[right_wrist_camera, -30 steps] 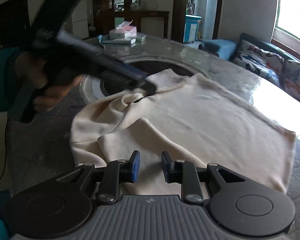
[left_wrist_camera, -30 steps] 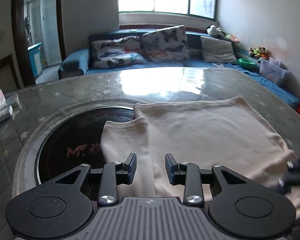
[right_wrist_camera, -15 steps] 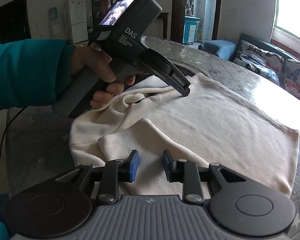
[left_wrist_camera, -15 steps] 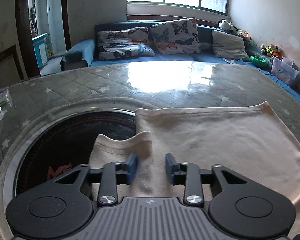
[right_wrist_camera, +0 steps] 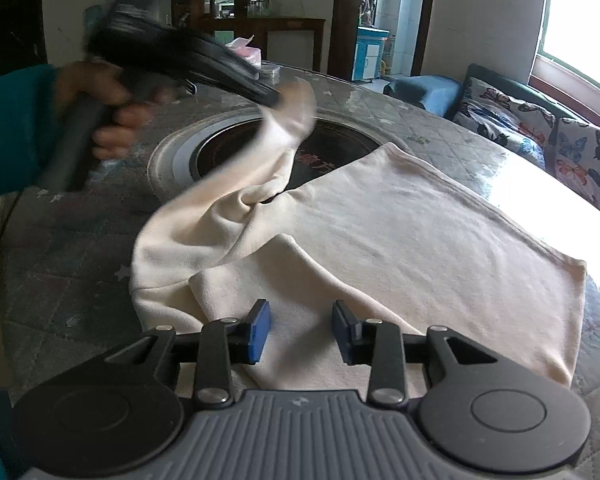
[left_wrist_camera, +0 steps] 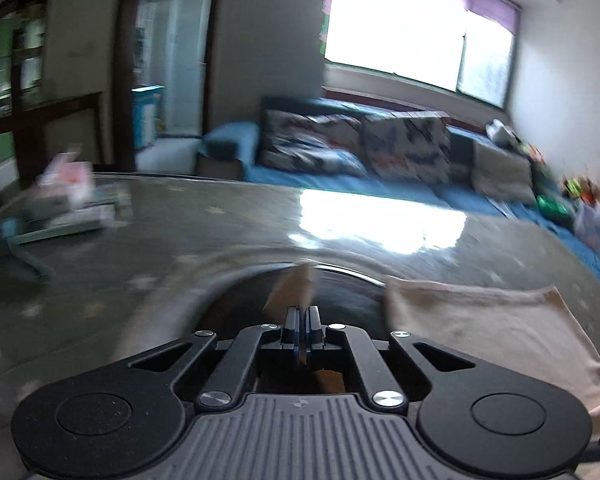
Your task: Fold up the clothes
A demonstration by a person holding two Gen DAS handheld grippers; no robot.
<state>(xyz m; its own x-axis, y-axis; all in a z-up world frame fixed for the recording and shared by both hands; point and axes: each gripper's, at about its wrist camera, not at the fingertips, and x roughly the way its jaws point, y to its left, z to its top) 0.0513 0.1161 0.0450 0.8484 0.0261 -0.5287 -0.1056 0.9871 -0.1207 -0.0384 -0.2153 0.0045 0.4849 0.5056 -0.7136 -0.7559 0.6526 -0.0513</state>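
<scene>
A cream garment point(right_wrist_camera: 400, 232) lies spread on the round table; it also shows in the left wrist view point(left_wrist_camera: 488, 336). My left gripper point(left_wrist_camera: 302, 316) is shut on the garment's sleeve point(left_wrist_camera: 294, 286) and holds it lifted above the table. In the right wrist view the left gripper point(right_wrist_camera: 274, 98) shows blurred, with the sleeve point(right_wrist_camera: 288, 128) hanging from it over the dark turntable. My right gripper point(right_wrist_camera: 302, 330) is open and empty, low over the garment's near folded edge.
The table point(right_wrist_camera: 80, 272) has a quilted cover and a dark round turntable point(right_wrist_camera: 332, 152) in its middle. A tissue box and flat boxes point(left_wrist_camera: 68, 204) sit at the table's far left. A blue sofa with cushions point(left_wrist_camera: 360, 152) stands beyond the table.
My left gripper has shut on the sleeve and lifted it up and to the left, away from the body of the garment. My right gripper has stayed open and still.
</scene>
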